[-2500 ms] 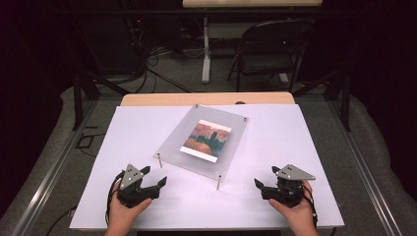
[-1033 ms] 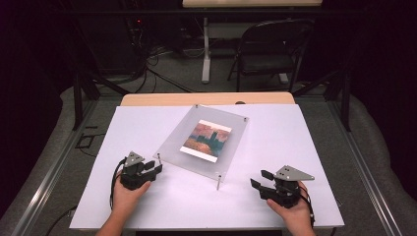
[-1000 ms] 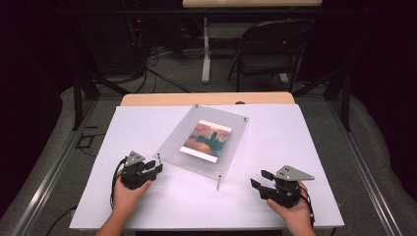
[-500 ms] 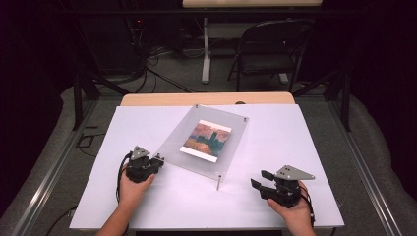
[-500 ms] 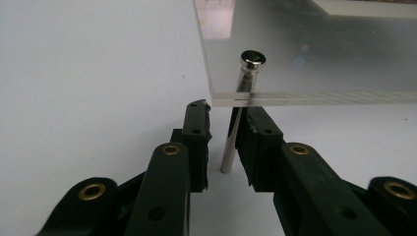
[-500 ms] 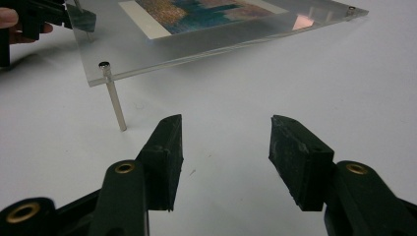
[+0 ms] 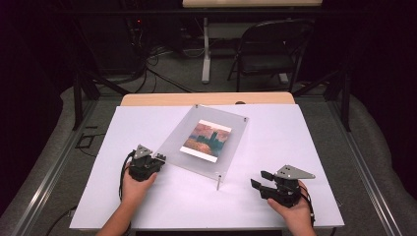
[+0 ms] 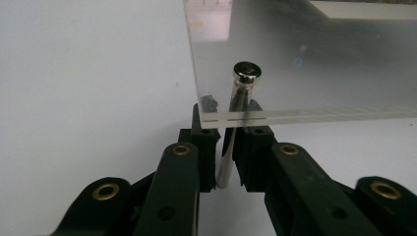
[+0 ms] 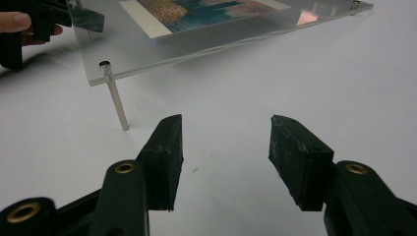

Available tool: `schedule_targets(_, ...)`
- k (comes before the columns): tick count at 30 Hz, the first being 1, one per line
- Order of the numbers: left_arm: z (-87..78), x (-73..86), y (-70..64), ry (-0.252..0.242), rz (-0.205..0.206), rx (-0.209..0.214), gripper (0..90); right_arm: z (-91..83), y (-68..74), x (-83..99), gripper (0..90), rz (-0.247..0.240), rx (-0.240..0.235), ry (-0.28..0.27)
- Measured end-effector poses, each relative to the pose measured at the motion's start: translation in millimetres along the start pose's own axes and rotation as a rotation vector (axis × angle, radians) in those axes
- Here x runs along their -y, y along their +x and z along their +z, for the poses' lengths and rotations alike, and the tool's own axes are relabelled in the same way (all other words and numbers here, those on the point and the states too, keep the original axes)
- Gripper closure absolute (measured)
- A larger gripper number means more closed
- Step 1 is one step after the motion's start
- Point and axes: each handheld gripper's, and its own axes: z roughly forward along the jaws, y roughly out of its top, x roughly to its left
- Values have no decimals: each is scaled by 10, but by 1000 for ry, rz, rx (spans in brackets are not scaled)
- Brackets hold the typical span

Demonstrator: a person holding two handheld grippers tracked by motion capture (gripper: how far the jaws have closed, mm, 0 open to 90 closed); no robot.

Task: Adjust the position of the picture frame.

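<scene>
A clear acrylic picture frame holding a landscape print stands raised on thin metal legs on the white table. My left gripper is at the frame's near-left corner. In the left gripper view its pads are shut on that corner's metal leg, just under the acrylic panel and the screw head. My right gripper rests at the front right, open and empty, pointing at the frame's front leg, a short way off.
The frame's front leg stands between the two grippers. Bare white tabletop lies to the right of the frame. A folding chair and a table leg stand on the floor beyond the far edge.
My left gripper has moved forward and right to the frame's near-left corner and closed around its leg. The right gripper has hardly moved.
</scene>
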Motion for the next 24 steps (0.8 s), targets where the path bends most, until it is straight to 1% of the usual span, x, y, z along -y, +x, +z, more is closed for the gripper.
schedule_targets(3, 7, -1, -4, 0, 2, 5, 814, 1, -5, 1, 466, 3, 0, -3)
schedule_targets(5, 9, 3, -16, 2, 6, 0, 841, -1, -11, 3, 466, 5, -2, 1)
schedule_targets(8, 9, 3, -13, 1, 9, 1, 845, 7, -11, 7, 467, 11, -6, 0)
schedule_targets(13, 6, 4, 1, -2, -10, 14, 845, 13, -16, 9, 469, 14, -7, 1)
schedule_targets(16, 2, 0, 0, 3, -12, 14, 847, 16, -19, 11, 469, 14, -9, 1)
schedule_targets(22, -15, -7, -23, 18, -2, 30, 849, 21, -12, 14, 469, 19, -14, 16)
schedule_targets(24, -39, -10, -60, 27, 6, 45, 849, 38, 1, 15, 469, 14, -24, 16)
